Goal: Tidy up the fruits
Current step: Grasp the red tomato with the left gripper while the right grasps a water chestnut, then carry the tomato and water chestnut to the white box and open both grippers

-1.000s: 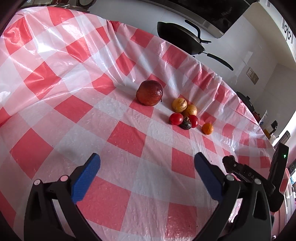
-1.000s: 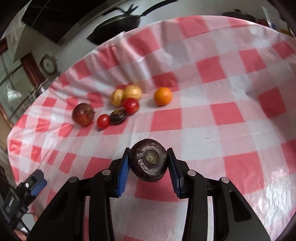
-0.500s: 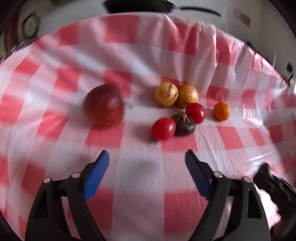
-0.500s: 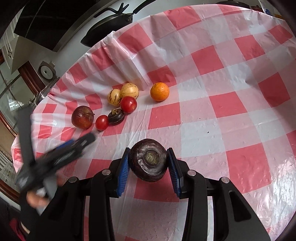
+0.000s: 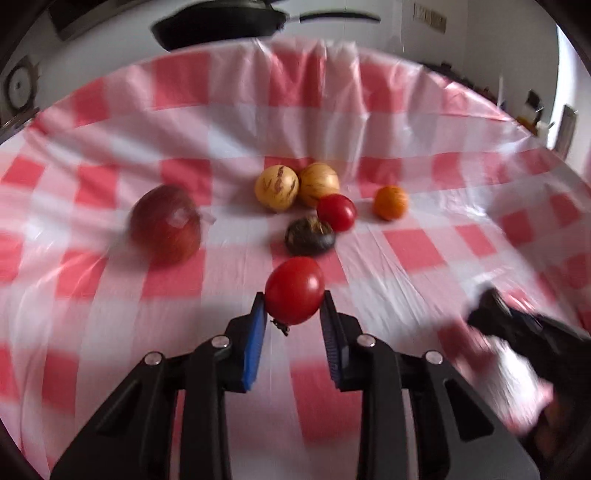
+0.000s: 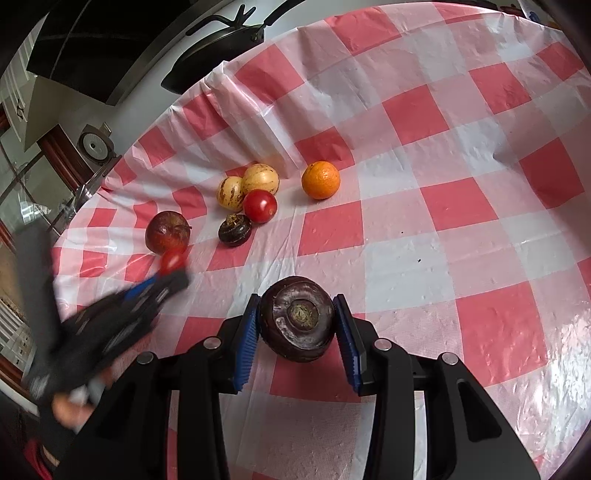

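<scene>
A red-and-white checked plastic cloth (image 6: 424, 206) is covering the table. Nearest, the right gripper (image 6: 297, 325) is clamping a dark purple fruit (image 6: 297, 319) above the cloth. The left gripper (image 5: 293, 317) is pinching a red tomato (image 5: 294, 290). Beyond are lying a small dark fruit (image 5: 309, 236), a second tomato (image 5: 336, 212), a big red apple (image 5: 166, 229), two striped yellow fruits (image 5: 276, 187) and an orange (image 5: 390, 202). A black pan (image 5: 221, 22) is sitting behind the table. A second ago the left jaws were wide open and empty; they have just been closing on the tomato.
</scene>
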Demonstrator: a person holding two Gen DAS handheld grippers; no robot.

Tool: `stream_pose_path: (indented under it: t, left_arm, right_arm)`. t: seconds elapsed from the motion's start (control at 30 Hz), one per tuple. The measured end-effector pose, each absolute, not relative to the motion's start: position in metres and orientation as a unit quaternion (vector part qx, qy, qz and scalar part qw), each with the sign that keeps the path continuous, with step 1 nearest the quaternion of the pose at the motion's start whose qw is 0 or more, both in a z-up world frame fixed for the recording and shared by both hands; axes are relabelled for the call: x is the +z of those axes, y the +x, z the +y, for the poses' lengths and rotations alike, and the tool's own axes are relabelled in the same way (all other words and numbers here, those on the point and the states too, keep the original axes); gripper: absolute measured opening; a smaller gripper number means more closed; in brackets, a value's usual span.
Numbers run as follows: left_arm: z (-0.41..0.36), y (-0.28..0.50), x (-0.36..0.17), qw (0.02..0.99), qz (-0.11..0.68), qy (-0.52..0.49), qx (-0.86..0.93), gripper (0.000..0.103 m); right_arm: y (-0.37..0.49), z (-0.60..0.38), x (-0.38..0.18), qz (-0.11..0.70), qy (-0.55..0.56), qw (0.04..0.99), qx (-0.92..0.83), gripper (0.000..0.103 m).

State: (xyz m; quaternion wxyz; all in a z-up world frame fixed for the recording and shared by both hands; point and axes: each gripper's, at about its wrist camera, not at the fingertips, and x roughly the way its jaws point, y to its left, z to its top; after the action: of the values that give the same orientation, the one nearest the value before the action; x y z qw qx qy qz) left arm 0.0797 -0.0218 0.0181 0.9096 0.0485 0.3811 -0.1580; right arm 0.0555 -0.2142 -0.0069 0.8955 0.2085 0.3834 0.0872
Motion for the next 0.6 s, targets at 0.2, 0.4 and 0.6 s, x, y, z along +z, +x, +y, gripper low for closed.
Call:
stream_pose_path:
  t: [0.2, 0.4, 0.6]
  left_arm:
    - [0.026, 0.003, 0.027, 0.926, 0.357, -0.029, -0.118, 0.03]
    - [0.053, -0.024, 0.028, 0.931, 0.337, -0.098, -0.103, 0.03]
    - [0.058, -0.018, 0.023, 0.923, 0.351, -0.118, -0.1, 0.03]
  right_arm:
    - [0.056, -0.214, -0.007, 0.384, 0.209, 0.895, 0.087, 0.04]
    - [0.056, -0.215, -0.007, 0.383, 0.211, 0.895, 0.088, 0.04]
    - [0.055, -0.215, -0.007, 0.383, 0.211, 0.895, 0.087, 0.04]
